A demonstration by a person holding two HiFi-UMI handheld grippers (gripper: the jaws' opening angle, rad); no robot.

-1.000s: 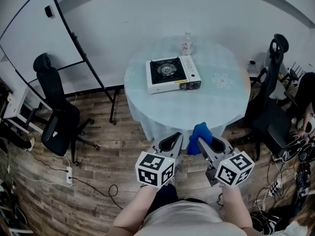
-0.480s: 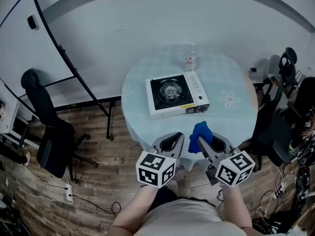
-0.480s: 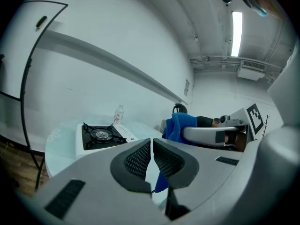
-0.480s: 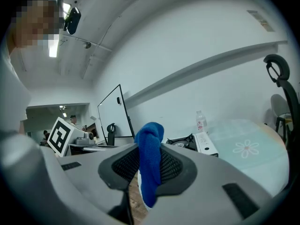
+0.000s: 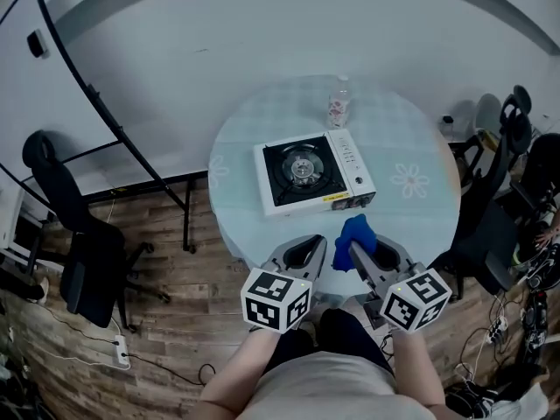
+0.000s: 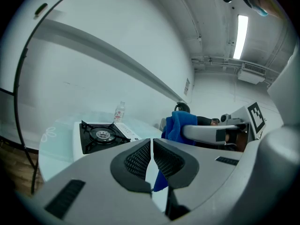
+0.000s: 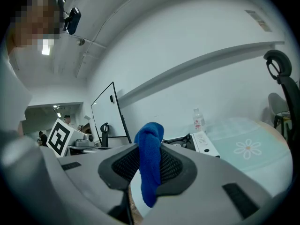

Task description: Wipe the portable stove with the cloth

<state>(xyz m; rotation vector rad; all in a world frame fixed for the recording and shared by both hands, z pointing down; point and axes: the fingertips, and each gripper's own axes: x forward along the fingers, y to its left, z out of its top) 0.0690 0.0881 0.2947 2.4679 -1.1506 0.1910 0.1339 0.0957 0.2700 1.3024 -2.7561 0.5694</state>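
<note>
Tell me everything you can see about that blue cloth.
The cloth is bright blue, soft and nubby like terry or microfibre. It is bunched into a narrow fold, clamped between the jaws of the right gripper, with a rounded lump standing above them and a tail hanging below. In the head view it shows by the near edge of the round table, short of the portable stove.

The left gripper [image 6: 152,146] is holding its jaws pressed almost together with nothing between them, and beyond them, toward 9 o'clock, the portable stove [image 6: 101,135] is sitting on the pale round table [image 6: 56,146] with a small bottle [image 6: 119,112] standing just behind it. Toward 3 o'clock the right gripper [image 6: 211,133] is reaching in from the side, with the blue cloth [image 6: 180,124] bunching at its tip and hanging down behind the left jaws. A ceiling light [image 6: 241,30] is glowing at 1 o'clock.
</note>
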